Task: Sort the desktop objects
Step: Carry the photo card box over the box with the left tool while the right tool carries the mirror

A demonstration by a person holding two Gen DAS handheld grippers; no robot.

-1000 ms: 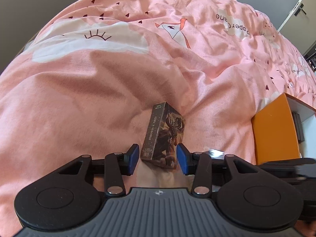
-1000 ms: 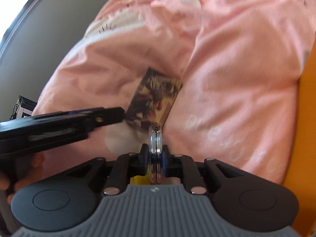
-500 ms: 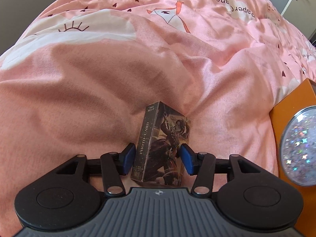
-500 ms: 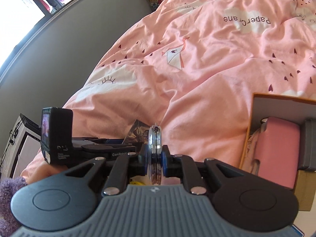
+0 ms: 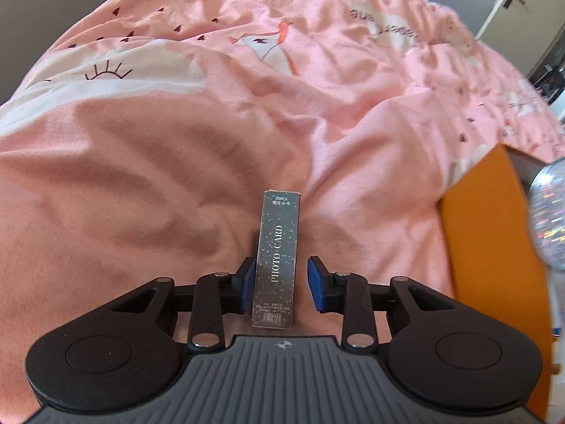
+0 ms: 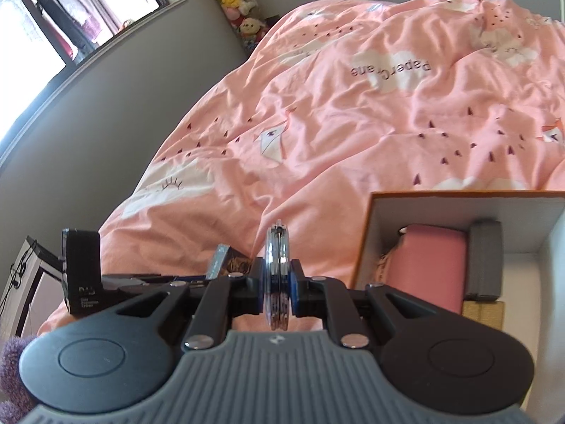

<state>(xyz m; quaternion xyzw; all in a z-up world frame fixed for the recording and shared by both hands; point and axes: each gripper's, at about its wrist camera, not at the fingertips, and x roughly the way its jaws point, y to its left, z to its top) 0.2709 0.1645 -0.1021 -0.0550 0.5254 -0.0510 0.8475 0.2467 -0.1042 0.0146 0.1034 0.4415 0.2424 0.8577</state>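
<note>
A dark photo card box (image 5: 277,261) stands on its long edge on the pink duvet, narrow side up, between the blue pads of my left gripper (image 5: 280,284). Its jaws are closing: the left pad touches the box, while a thin strip of fabric shows between the box and the right pad. My right gripper (image 6: 278,282) is shut on a round glittery disc (image 6: 278,247), seen edge-on and held above the bed. That disc (image 5: 551,219) also shows at the right edge of the left wrist view. A corner of the card box (image 6: 220,261) peeks out left of the right gripper.
An orange box (image 6: 370,233) with a white inside sits right of the grippers, holding a pink case (image 6: 434,265) and a grey case (image 6: 485,261). Its orange wall (image 5: 487,247) stands close to the right of the card box. Rumpled pink duvet (image 5: 176,176) lies all around.
The card box has turned from lying tilted to standing on its edge, and the left jaws have narrowed around it. The right gripper has risen with the disc, bringing the orange box's inside into view.
</note>
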